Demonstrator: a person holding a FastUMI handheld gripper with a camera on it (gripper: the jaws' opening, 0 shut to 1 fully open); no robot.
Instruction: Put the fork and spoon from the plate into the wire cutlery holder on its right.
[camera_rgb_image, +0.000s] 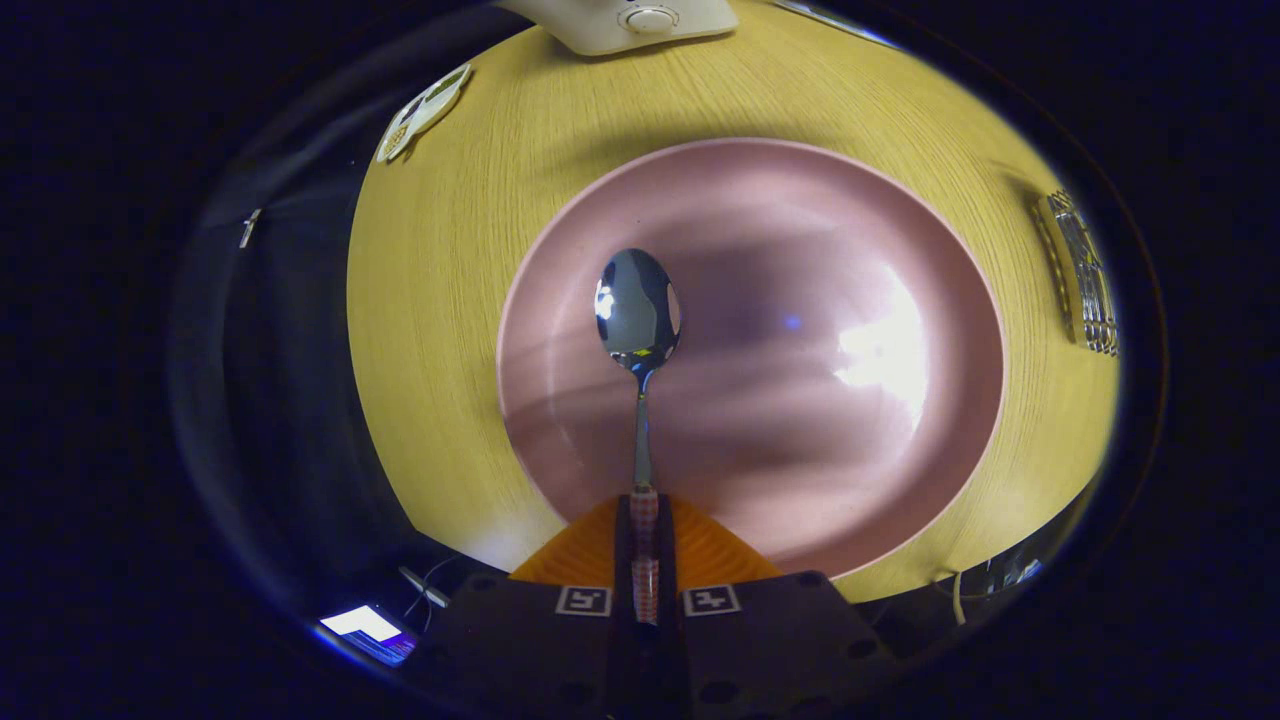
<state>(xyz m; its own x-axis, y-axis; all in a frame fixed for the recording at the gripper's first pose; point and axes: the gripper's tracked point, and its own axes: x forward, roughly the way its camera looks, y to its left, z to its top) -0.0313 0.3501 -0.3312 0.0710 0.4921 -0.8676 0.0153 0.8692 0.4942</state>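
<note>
Gripper view has your tongs (645, 545) clenched on the patterned handle of the shiny metal spoon (638, 315), both fingers (585, 550) pressing it from either side. From that grip the spoon's slim neck runs straight ahead of the tongs, and its polished bowl sits over the round pink plate (900, 480), left of the plate's middle; whether it touches the plate you cannot tell. That plate lies on the pale wood-grain counter (440, 300). Right of the plate, near the counter's edge, stands the silver wire cutlery holder (1082, 275). Beyond the plate sits a cream-white device with a round button (630, 22), and beyond the plate's left a small flat white card (422, 110).
</note>
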